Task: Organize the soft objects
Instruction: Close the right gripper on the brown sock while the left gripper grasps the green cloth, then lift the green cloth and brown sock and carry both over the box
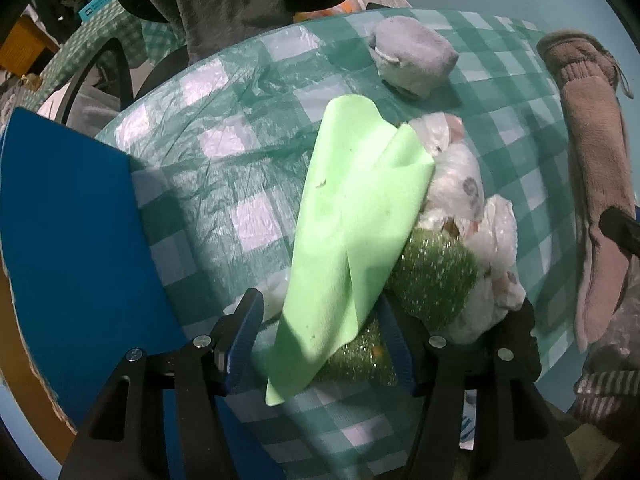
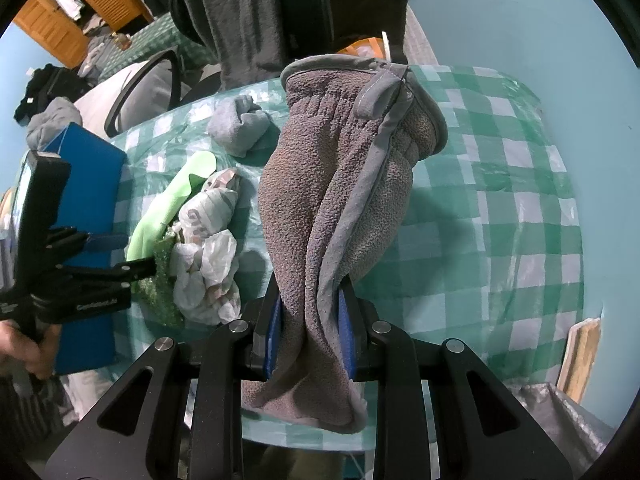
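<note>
**Two grippers over a checked tablecloth, each holding a soft item**

Left wrist view: the left gripper [image 1: 320, 336] has its blue-padded fingers [image 1: 244, 332] set around a light green cloth [image 1: 352, 216] and a glittery green sponge [image 1: 432, 280]; the cloth passes between the fingers, which stand some way apart, so whether they actually pinch it cannot be told. The cloth drapes over the sponge, which lies against a crumpled white plastic bag [image 1: 472, 216]. All rest on the table [image 1: 224, 148], covered in green-and-white check. A balled grey sock [image 1: 412, 56] lies farther back, apart from the pile. A blue box [image 1: 72, 240] stands at the table's left edge; its inside is not visible.

Right wrist view: the right gripper [image 2: 310, 336] has its fingers [image 2: 274, 332] pressed onto a grey-brown fleece glove [image 2: 340, 200], pinched near its fingertip end, the cuff pointing away and raised above the table. The cloth, sponge and bag pile lies to the left, beside the blue box, with the sock behind it.
</note>
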A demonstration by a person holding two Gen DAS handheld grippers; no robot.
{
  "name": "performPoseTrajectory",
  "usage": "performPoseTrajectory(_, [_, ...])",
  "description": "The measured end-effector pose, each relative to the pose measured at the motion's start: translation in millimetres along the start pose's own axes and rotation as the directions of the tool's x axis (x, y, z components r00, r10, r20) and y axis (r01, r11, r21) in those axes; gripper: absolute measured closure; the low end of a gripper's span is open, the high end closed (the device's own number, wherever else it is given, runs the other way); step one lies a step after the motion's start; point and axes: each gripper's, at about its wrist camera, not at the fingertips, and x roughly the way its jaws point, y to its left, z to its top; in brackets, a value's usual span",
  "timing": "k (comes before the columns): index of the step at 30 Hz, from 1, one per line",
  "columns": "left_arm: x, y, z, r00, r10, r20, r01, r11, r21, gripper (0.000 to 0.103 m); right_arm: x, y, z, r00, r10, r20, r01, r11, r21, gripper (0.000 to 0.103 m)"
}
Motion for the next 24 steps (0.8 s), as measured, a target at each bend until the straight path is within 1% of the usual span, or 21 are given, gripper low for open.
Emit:
performPoseTrajectory(5, [-0.9,6.7,6.1,0.999,-0.032,0.016,0.033,0.999,-0.016,0.043,0.5,-0.2,0.8,1.000,0.001,-0.001,-0.001,1.000,0.006,0.080])
performPoseTrajectory(6, [-0.7,7.0,6.7,0.999,-0.042,0.014,0.042,0.999,-0.016,0.046,1.0,-0.5,0.7,1.000,0.001,-0.002,-0.001,1.000,0.008,0.080])
performPoseTrajectory(7, [0.1,7.1,8.6,0.998,-0.053,0.013,0.053,0.998,-0.013,0.057,1.4,-0.7,0.7,1.000,0.002,-0.003,-0.002,1.000,0.010,0.080])
performPoseTrajectory(8, [-0.4,6.0,10.0,0.998,-0.059,0.011,0.059,0.998,-0.008,0.063,1.8,-0.9,0.5,1.000,0.002,-0.004,-0.002,1.000,0.011,0.080])
performPoseTrajectory(9, [-0.3,4.2,9.5,0.998,-0.062,0.006,0.062,0.998,-0.001,0.074,1.9,-0.9,0.6,1.000,0.002,-0.004,-0.002,1.000,0.013,0.080])
performPoseTrajectory(10, [-0.7,3.2,9.5,0.998,-0.064,0.006,0.064,0.998,0.003,0.081,2.2,-1.1,0.6,1.000,0.002,-0.005,-0.002,1.000,0.014,0.080])
performPoseTrajectory(11, [-1.8,2.4,8.2,0.998,-0.070,0.009,0.070,0.998,0.004,0.084,2.3,-1.0,0.6,1.000,0.002,-0.005,-0.002,1.000,0.015,0.080])
performPoseTrajectory(12, [-2.5,2.8,7.6,0.997,-0.078,0.013,0.078,0.997,0.004,0.091,2.1,-1.0,0.7,1.000,0.003,-0.004,-0.003,1.000,0.015,0.080])
performPoseTrajectory(13, [-1.5,4.6,9.2,0.997,-0.081,0.015,0.081,0.997,0.003,0.095,2.2,-1.3,0.8,1.000,0.003,-0.005,-0.003,1.000,0.014,0.080])
performPoseTrajectory(16, [-6.2,4.8,6.9,0.996,-0.086,0.033,0.086,0.996,0.011,0.099,1.9,-0.4,1.3,1.000,0.004,-0.003,-0.004,1.000,0.013,0.080])
performPoseTrajectory(19, [-14.3,4.5,5.5,0.995,-0.075,0.064,0.074,0.997,0.023,0.099,0.4,1.6,1.6,1.000,0.006,0.001,-0.006,1.000,0.009,0.080])
performPoseTrajectory(24, [-31.4,1.9,-1.1,0.992,-0.059,0.107,0.057,0.998,0.018,0.099,-3.5,4.1,0.0,1.000,0.008,0.009,-0.008,1.000,0.002,0.080])
